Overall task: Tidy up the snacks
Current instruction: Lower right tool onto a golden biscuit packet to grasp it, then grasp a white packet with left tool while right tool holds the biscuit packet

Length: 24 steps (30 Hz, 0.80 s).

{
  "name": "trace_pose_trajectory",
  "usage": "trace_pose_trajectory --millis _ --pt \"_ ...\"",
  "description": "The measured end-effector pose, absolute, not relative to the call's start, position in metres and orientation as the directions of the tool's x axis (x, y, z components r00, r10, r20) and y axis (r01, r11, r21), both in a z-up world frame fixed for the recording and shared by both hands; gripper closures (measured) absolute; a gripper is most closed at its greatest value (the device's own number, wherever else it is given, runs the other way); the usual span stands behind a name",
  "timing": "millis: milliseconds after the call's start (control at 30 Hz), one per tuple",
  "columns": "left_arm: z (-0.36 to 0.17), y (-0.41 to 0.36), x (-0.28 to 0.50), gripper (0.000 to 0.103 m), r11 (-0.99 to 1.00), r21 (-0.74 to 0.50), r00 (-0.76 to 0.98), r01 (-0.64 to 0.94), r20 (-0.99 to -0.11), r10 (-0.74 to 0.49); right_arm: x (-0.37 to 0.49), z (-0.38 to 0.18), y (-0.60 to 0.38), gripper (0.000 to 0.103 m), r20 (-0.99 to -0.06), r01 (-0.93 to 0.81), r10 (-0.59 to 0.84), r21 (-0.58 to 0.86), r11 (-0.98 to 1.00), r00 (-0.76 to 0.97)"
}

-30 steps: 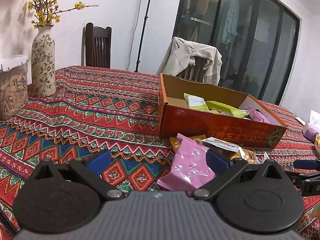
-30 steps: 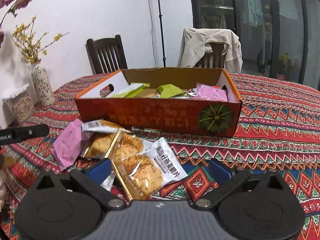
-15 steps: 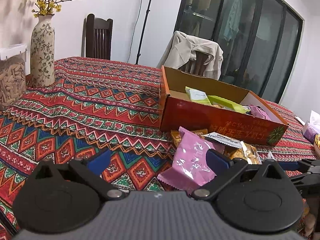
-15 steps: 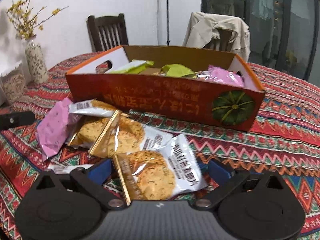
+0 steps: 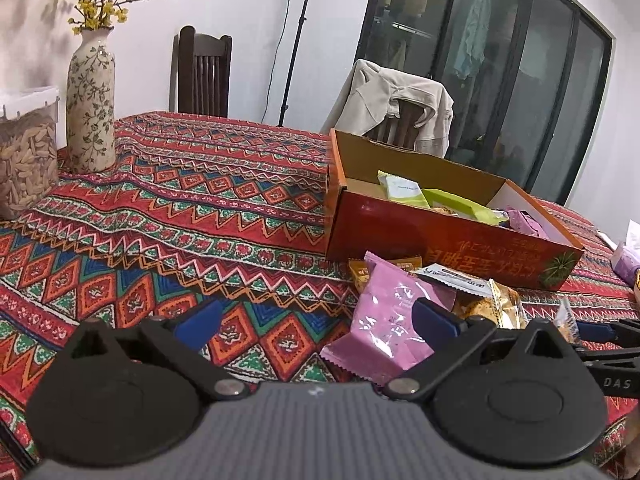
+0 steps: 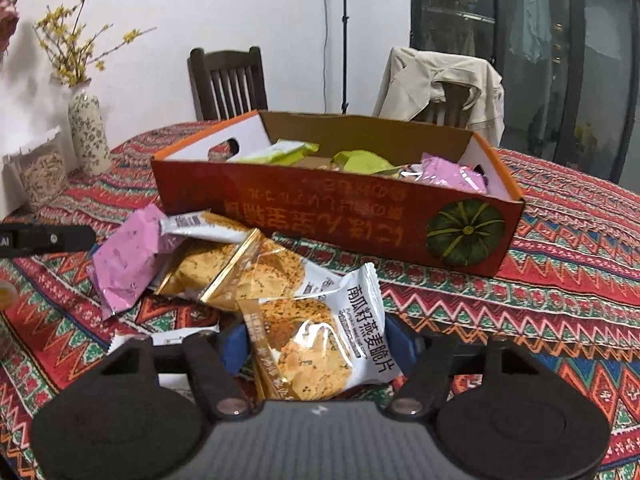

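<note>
An orange cardboard box (image 6: 320,216) (image 5: 440,240) holds green and pink snack packets. In front of it lies a pile of loose packets: a pink packet (image 5: 384,320) (image 6: 128,260) and several cracker packets (image 6: 256,264). My right gripper (image 6: 316,348) has its blue fingers closed in on the sides of the nearest cracker packet (image 6: 320,344). My left gripper (image 5: 316,320) is open and empty, low over the tablecloth, its right finger in front of the pink packet.
A patterned tablecloth (image 5: 180,220) covers the table. A flowered vase (image 5: 91,100) and a jar of seeds (image 5: 24,160) stand at the far left. Two chairs (image 6: 228,80) stand behind, one draped with a jacket (image 6: 440,84). A tissue pack (image 5: 626,256) lies far right.
My right gripper moved forward and down to the nearest cracker packet and narrowed its fingers around it. The left gripper shifted slightly and stayed open.
</note>
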<state>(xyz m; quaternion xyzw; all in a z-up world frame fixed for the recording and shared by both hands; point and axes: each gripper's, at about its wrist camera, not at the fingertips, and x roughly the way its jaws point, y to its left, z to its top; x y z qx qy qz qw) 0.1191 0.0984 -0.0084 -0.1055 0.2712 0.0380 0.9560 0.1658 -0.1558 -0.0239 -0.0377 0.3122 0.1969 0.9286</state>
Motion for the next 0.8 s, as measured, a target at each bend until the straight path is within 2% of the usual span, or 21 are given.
trace_pose_trajectory --millis 333,800 --pt "-0.001 0.085 0.114 0.000 0.980 -0.162 0.849 -0.117 -0.529 0.014 0.153 -0.017 -0.175 0.034 -0.567 -0.343 0.317 0.063 0.937 0.760" --pt "0.000 0.041 0.107 0.000 0.986 -0.151 0.818 -0.068 -0.575 -0.032 0.139 -0.018 -0.203 0.034 -0.554 -0.297 0.296 0.092 0.951 0.778"
